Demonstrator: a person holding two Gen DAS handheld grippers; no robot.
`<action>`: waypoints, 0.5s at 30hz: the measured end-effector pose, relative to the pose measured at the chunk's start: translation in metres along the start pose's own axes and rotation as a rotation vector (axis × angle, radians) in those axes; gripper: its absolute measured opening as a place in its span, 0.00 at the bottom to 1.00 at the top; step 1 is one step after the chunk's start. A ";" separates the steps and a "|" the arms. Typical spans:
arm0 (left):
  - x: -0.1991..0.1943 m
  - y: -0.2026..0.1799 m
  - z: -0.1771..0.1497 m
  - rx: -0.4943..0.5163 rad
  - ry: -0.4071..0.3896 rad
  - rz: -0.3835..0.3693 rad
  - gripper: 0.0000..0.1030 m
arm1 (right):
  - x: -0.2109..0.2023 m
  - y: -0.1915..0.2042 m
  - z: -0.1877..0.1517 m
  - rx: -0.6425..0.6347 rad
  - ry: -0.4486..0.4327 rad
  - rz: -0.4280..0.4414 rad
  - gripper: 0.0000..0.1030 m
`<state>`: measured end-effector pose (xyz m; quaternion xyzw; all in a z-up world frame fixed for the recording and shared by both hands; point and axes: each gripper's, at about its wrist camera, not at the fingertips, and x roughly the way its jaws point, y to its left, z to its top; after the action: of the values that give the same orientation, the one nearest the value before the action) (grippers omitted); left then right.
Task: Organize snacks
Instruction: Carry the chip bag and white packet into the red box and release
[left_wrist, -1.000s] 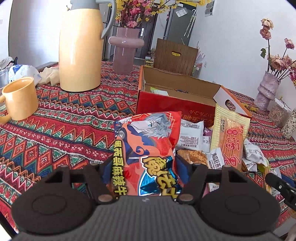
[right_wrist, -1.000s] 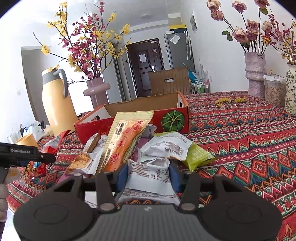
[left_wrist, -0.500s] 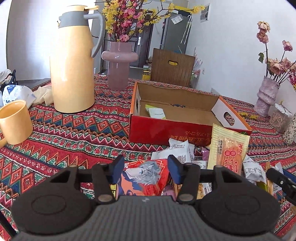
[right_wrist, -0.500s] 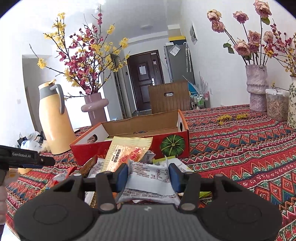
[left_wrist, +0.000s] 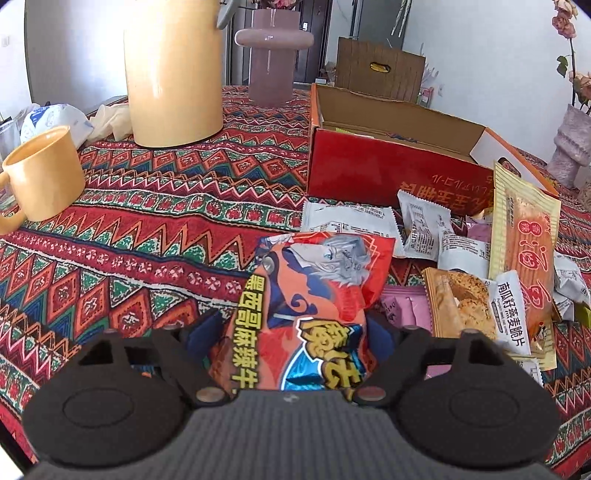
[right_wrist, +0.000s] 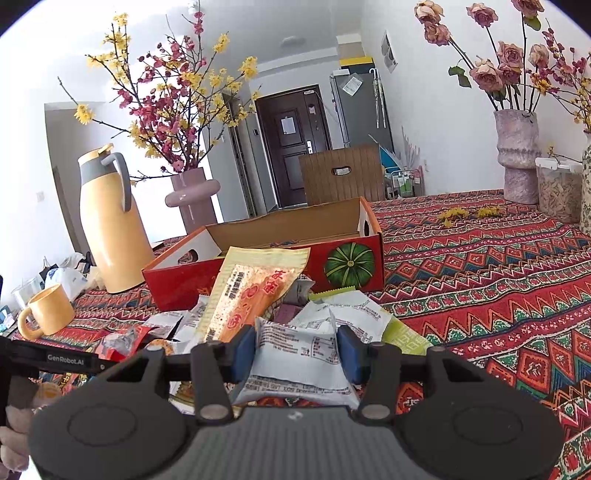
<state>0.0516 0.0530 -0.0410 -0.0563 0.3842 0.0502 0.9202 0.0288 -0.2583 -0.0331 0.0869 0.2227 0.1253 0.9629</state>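
My left gripper (left_wrist: 293, 332) is shut on an orange and blue snack bag (left_wrist: 310, 302), held above the patterned cloth, left of the snack pile (left_wrist: 461, 258). My right gripper (right_wrist: 296, 349) is shut on a white snack packet (right_wrist: 295, 354) over the pile (right_wrist: 258, 295). The open red cardboard box (left_wrist: 388, 173) stands behind the pile and shows in the right wrist view (right_wrist: 280, 254) too. A tall yellow packet (left_wrist: 524, 251) leans against the box.
A yellow thermos jug (left_wrist: 171, 70), a pink vase (left_wrist: 271, 55) and a yellow mug (left_wrist: 42, 173) stand at the left. Flower vases (right_wrist: 517, 155) and a clear container (right_wrist: 557, 192) stand at the far right. A wooden chair back (right_wrist: 340, 177) is behind the table.
The left gripper dipped lower and nearer the table, with the bag again standing tall between the fingers. The right gripper holds the white packet, shifted slightly.
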 end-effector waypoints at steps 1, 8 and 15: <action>-0.002 -0.001 -0.001 0.005 -0.005 -0.010 0.66 | -0.001 0.000 0.000 -0.001 0.000 -0.001 0.47; -0.013 -0.011 -0.003 0.036 -0.049 -0.017 0.63 | -0.004 0.000 0.001 -0.001 -0.004 -0.008 0.47; -0.036 -0.014 0.014 0.028 -0.129 -0.022 0.63 | -0.005 0.000 0.008 -0.015 -0.027 -0.016 0.47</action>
<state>0.0385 0.0396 -0.0048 -0.0440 0.3239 0.0383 0.9443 0.0281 -0.2606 -0.0236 0.0797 0.2097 0.1180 0.9673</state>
